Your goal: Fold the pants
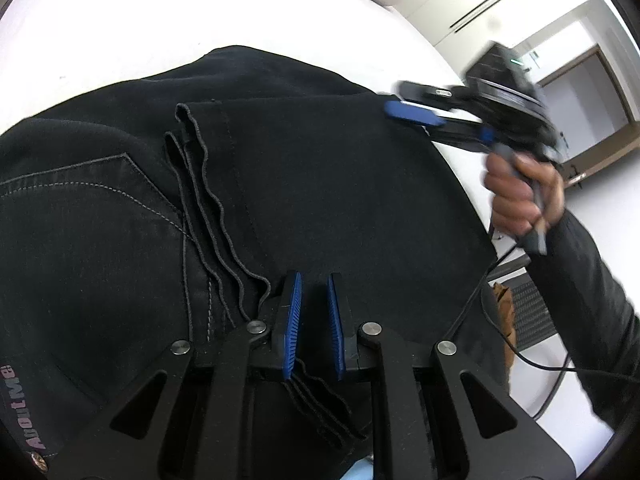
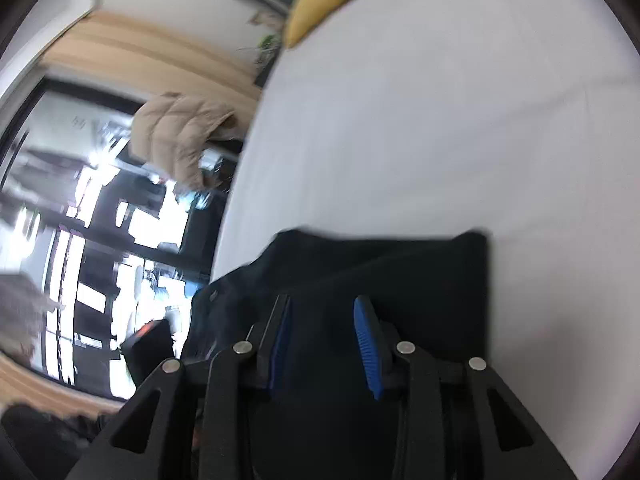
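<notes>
1. Left gripper (image 1: pixel 314 300): jaws narrow, nipping the hem layers of the pants (image 1: pixel 280 168); wavy hem edges run off ahead-left of the jaws.
2. Right gripper (image 2: pixel 322 344): jaws partly apart, nothing pinched; pants lie beneath them, fold edge just ahead.
3. Bare white sheet (image 2: pixel 440 120) beyond and right of the right jaws.

Black pants (image 1: pixel 320 184) lie folded on a white bed (image 1: pixel 160 20). The left gripper (image 1: pixel 314 308) pinches the stacked hems — pads nearly closed. The right gripper (image 1: pixel 416 110) — blurred, seemingly parted — hovers at the far edge, gripped by a hand (image 1: pixel 520 196).
</notes>
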### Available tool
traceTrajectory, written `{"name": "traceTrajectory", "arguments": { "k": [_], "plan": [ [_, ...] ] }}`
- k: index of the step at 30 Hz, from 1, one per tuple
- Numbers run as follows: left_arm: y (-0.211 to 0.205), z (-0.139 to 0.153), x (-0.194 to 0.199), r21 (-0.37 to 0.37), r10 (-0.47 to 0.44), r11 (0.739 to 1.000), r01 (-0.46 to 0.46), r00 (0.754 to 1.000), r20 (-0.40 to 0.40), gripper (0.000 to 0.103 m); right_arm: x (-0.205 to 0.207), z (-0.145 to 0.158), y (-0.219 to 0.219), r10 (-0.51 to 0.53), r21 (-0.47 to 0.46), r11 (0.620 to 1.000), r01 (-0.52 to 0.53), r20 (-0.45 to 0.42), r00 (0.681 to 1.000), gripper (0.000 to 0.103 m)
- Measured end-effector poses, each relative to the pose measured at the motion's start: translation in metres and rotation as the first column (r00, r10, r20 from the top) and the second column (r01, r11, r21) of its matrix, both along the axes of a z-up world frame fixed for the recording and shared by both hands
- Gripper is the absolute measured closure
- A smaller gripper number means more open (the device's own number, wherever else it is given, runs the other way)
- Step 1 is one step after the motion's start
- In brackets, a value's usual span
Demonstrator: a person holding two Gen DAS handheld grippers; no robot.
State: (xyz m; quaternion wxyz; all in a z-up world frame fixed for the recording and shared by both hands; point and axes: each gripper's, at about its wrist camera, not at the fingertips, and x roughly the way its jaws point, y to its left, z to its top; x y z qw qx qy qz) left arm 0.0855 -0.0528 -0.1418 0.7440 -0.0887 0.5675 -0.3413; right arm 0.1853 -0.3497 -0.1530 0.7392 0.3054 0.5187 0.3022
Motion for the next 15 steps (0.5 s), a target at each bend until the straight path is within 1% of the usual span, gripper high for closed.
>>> {"name": "traceTrajectory", "arguments": {
  "k": [1,2,3,4,5,7,9,12,15],
  "plan": [
    [0.0,0.0,-0.001,0.005,-0.002,1.0,0.002,1.0,0.006,0.09,0.0,-0.017,0.007,-0.004,-0.001,1.0,0.004,-0.027,1.0,0.079],
    [-0.003,0.001,-0.003,0.009,-0.005,1.0,0.004,1.0,0.011,0.09,0.001,-0.026,0.005,0.0,0.002,1.0,0.0,-0.052,0.999,0.084],
    [0.001,0.002,-0.004,0.008,-0.005,1.0,0.005,1.0,0.011,0.09,0.0,-0.034,0.004,0.002,-0.002,1.0,-0.002,-0.071,0.997,0.095],
    [0.0,0.003,-0.005,0.004,-0.005,1.0,0.005,1.0,0.01,0.09,-0.001,-0.038,0.001,0.0,0.005,1.0,0.0,-0.082,0.997,0.099],
    [-0.005,0.002,-0.006,-0.005,-0.003,1.0,0.003,1.0,0.005,0.09,-0.003,-0.042,-0.003,-0.001,0.024,1.0,0.003,-0.089,0.996,0.099],
    [-0.01,-0.002,-0.004,-0.021,0.003,1.0,-0.003,1.0,-0.002,0.09,-0.021,-0.044,-0.009,0.0,0.059,0.998,0.005,-0.098,0.995,0.099],
    [-0.004,-0.003,0.001,-0.025,0.004,1.0,-0.004,1.0,0.0,0.09,-0.032,-0.046,-0.016,0.0,0.075,0.997,0.007,-0.099,0.995,0.099],
    [0.003,-0.001,0.001,-0.023,0.004,1.0,-0.004,1.0,0.009,0.09,-0.06,-0.044,-0.017,0.033,0.065,0.998,-0.026,-0.106,0.994,0.099],
    [0.0,-0.008,-0.004,-0.03,0.004,1.0,-0.003,1.0,0.014,0.09,-0.093,-0.043,-0.016,0.058,0.058,0.997,-0.052,-0.105,0.993,0.099]
  ]
}}
